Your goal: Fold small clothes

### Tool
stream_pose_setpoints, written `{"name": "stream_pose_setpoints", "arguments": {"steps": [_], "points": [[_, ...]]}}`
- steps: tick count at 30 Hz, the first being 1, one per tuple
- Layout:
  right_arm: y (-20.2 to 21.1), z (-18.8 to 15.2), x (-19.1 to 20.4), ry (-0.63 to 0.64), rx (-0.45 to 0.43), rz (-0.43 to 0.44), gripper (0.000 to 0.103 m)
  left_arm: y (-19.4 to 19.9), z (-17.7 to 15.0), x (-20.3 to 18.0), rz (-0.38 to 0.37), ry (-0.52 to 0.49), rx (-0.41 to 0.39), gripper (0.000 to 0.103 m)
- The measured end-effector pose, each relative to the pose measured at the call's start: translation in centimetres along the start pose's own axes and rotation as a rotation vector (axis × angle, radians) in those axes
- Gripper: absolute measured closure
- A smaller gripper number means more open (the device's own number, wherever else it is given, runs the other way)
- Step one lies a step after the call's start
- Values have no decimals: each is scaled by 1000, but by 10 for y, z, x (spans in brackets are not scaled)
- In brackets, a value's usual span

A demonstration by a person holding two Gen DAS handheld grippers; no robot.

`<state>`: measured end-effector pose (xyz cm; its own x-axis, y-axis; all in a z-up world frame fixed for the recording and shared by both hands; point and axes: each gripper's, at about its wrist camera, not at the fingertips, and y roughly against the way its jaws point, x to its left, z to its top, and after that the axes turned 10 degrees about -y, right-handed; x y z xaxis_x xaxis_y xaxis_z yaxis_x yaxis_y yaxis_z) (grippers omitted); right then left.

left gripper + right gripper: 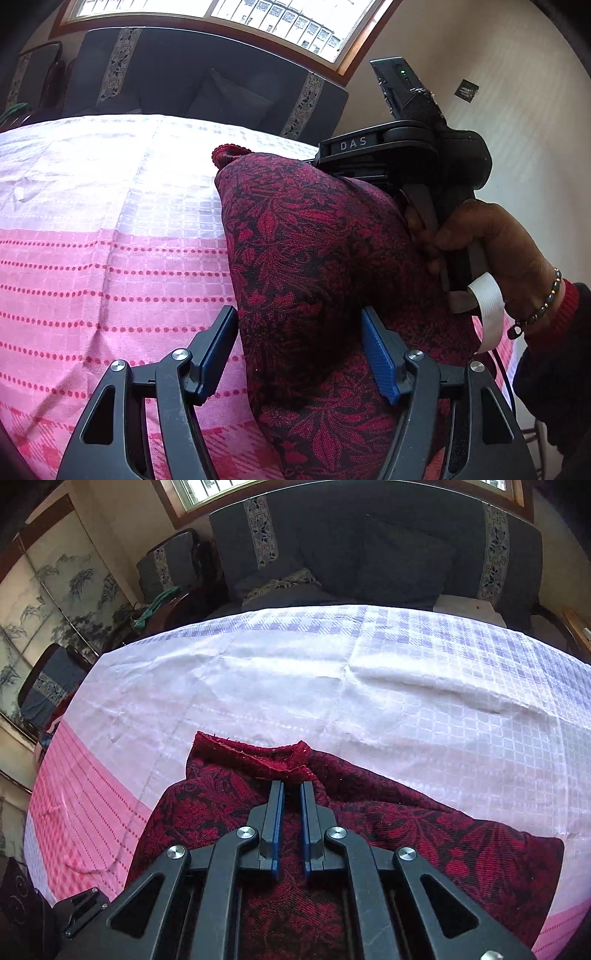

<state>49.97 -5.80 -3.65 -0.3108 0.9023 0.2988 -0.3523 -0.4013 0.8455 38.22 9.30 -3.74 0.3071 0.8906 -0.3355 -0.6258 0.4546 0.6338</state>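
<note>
A dark red garment with a black leaf pattern (314, 258) lies bunched on the pink and white tablecloth (110, 206). My left gripper (295, 314) is open, its blue-padded fingers straddling the cloth; the left pad stands just off the cloth's edge. A person's hand (498, 240) holds my right gripper (369, 144) above the garment's far right part, where the fabric rises to it. In the right wrist view the right gripper (291, 786) is nearly closed on the garment (443, 842), just behind its ribbed red hem (258, 757). A thin strip of cloth shows between the pads.
The tablecloth (332, 686) stretches bare and slightly wrinkled beyond the garment. A dark blue sofa (369, 554) stands past the table's far edge, under a window. Cushioned chairs (166, 565) and a painted folding screen (55, 590) stand to the left.
</note>
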Motion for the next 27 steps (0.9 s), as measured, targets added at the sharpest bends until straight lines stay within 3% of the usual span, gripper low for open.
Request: {"name": "stream_pose_setpoints", "arguments": {"steps": [3, 5, 7, 10, 13, 15, 19, 22, 24, 25, 27], "points": [[39, 1, -8, -60, -94, 123, 97, -1, -1, 4, 1, 10, 4, 33], [72, 1, -17, -101, -162, 135, 87, 0, -2, 5, 1, 11, 3, 33], [99, -6, -22, -80, -208, 102, 87, 0, -3, 6, 5, 9, 2, 33], [110, -27, -27, -2, -204, 12, 87, 1, -4, 6, 8, 8, 1, 32], [84, -45, -42, 12, -142, -70, 94, 0, -3, 4, 8, 7, 0, 32], [65, -54, -58, -33, -122, -69, 99, 0, -3, 3, 14, 1, -1, 31], [67, -58, -72, -77, -146, -15, 102, 0, -3, 4, 12, 5, 0, 30], [99, -62, -94, -191, -225, 152, 101, 1, -3, 4, 21, 11, -2, 29], [132, -72, -112, -260, -319, 207, 89, 1, -3, 4, 28, 9, -4, 28], [144, -79, -120, -281, -336, 210, 88, 1, -3, 3, 30, 8, -4, 28], [153, -91, -130, -287, -304, 216, 85, 2, -3, 3, 32, 8, -6, 28]]}}
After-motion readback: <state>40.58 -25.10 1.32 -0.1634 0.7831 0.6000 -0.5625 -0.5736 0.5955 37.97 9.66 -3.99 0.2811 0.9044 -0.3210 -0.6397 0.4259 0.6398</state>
